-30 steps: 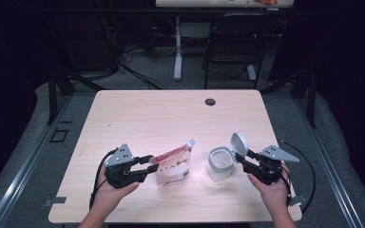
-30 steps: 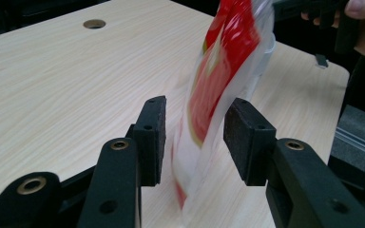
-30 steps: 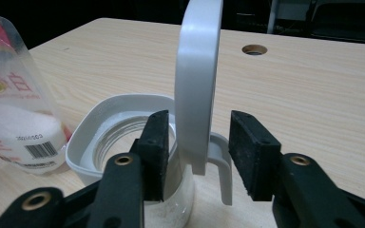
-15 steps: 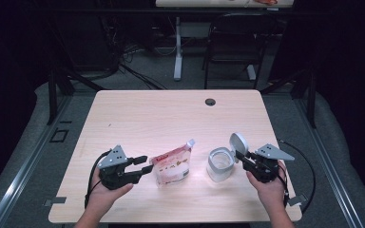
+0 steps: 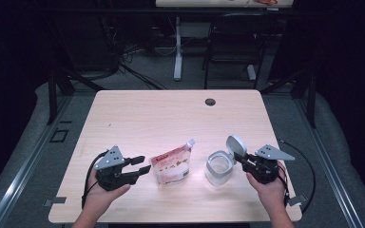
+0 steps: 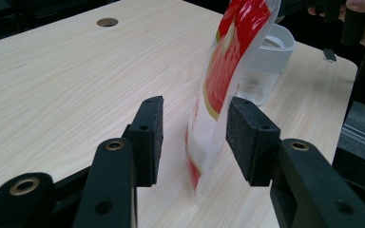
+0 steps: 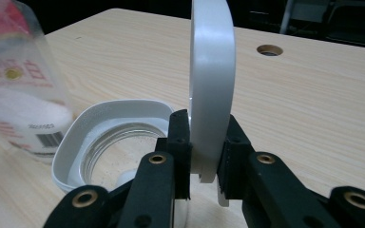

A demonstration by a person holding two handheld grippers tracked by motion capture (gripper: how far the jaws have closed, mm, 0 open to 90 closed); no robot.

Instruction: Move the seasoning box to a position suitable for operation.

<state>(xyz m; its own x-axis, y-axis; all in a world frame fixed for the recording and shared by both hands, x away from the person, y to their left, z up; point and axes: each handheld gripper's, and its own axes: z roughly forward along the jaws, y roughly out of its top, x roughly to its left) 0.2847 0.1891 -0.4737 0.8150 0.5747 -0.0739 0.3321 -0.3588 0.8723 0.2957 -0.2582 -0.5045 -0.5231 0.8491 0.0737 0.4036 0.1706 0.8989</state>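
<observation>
Gripping the hinged lid (image 7: 210, 90) upright with my right gripper (image 5: 247, 164), I'm keeping one clear jar (image 5: 217, 168) open; inside I'm seeing only bare glass bottom, contents unclear. One red-and-white pouch (image 5: 172, 165) is standing just left of the jar, near the table's (image 5: 171, 114) front edge. My left gripper (image 5: 140, 165) is hanging with jaws apart, the pouch's edge (image 6: 218, 95) between them, untouched.

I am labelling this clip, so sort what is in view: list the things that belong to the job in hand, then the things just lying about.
In the job:
- pouch, standing between the open left gripper jaws
- jar, open
- lid, clamped upright in the right gripper

Just about:
- table hole
- chair behind the table
</observation>
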